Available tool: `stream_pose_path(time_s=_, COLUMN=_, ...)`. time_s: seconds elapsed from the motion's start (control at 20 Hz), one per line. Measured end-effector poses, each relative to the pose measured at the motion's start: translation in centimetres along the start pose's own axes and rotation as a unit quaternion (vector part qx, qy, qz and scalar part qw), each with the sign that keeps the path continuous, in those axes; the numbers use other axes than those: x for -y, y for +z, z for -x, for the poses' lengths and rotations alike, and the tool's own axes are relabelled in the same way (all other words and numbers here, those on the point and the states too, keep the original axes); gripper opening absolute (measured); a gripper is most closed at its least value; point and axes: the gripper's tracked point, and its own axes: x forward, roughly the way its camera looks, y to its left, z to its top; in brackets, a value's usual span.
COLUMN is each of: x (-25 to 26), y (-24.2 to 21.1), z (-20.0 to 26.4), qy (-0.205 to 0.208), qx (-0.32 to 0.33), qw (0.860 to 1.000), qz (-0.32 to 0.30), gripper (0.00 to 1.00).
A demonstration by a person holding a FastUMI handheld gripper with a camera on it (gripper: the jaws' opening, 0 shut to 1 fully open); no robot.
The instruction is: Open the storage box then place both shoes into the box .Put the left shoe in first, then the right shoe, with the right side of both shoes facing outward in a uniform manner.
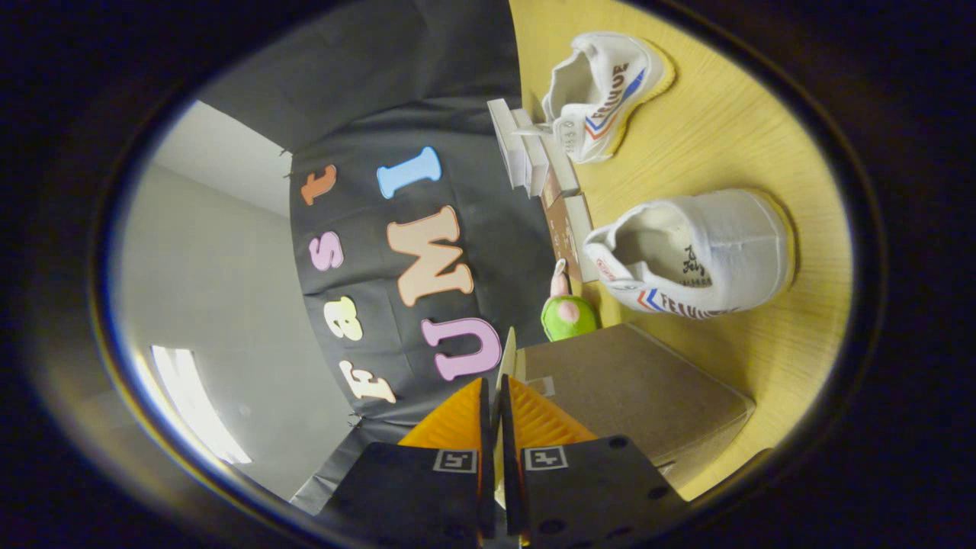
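Here the tongs (494, 396) pinch the cardboard box's (633, 389) thin lid edge.

side of far shoe (602, 95): "FEIYUE" lettering seen, only partly legible | side of near shoe (694, 255): same "FEIYUE" wording made out | insole of near shoe: dark script printed, unreadable | finger bases: square coded markers (455, 460) borne

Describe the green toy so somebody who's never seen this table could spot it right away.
Start at the yellow wooden table and find the brown cardboard storage box, whose lid edge sits pinched in the claw. Just beyond the box, against the black cloth wall, sits the small round green plush toy. It is the only green thing there, unlike the two white canvas shoes nearby.
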Motion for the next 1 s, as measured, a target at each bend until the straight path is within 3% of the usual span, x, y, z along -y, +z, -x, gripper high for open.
stream_pose_path(time_s=0.45, x=-7.9, y=-5.0, z=-0.1, qy=0.077, qx=-0.044, qw=0.996, qz=0.023, gripper=0.13)
stream_pose_path(time_s=0.75, x=-12.6, y=-13.8, z=0.8, qy=0.113, qx=-0.112, qw=0.986, qz=0.048, gripper=0.13)
stream_pose_path(time_s=1.0, x=-12.4, y=-21.3, z=1.6, qy=0.115, qx=-0.179, qw=0.974, qz=0.073, gripper=0.12)
